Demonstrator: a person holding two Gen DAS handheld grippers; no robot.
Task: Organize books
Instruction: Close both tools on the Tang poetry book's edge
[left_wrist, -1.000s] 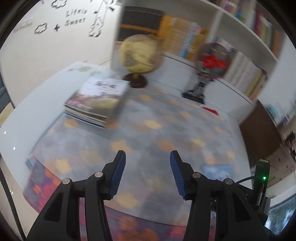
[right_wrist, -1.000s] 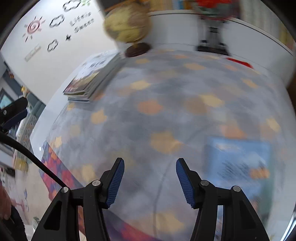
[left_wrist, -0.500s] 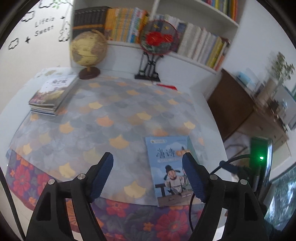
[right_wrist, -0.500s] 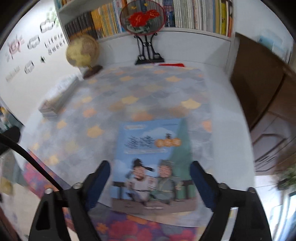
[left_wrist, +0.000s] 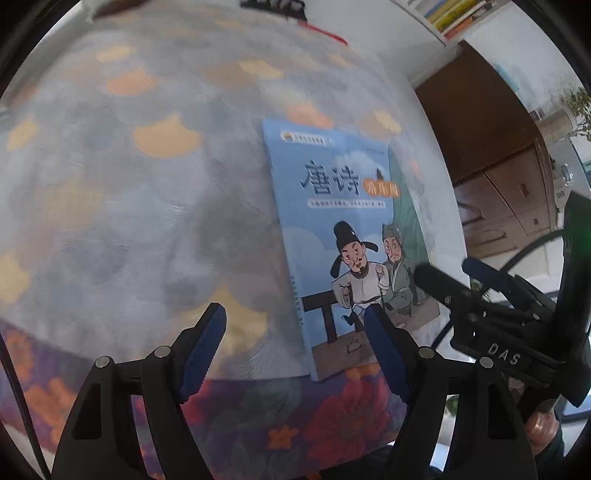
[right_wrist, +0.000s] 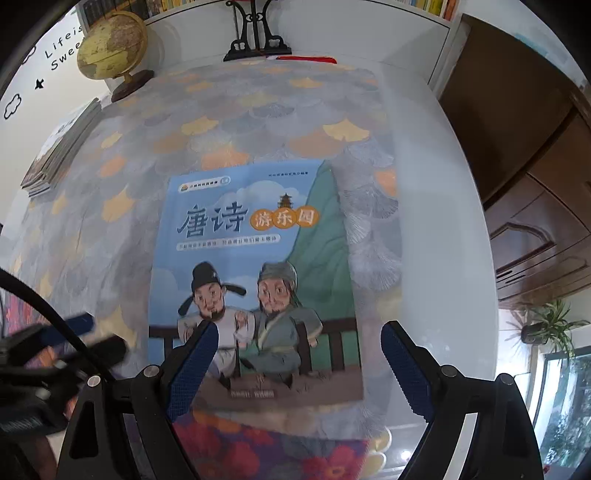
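Right wrist view showed the right tongs spread wide above a blue book, which lay flat near the front edge of the table, nothing between the pads. The left tongs also stood apart and empty, just left of the book. A book stack sat far left beside a globe.

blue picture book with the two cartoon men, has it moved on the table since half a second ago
No. The blue picture book lies at the same near edge of the leaf-patterned tablecloth, cover up; it only looks bigger because the camera came closer.
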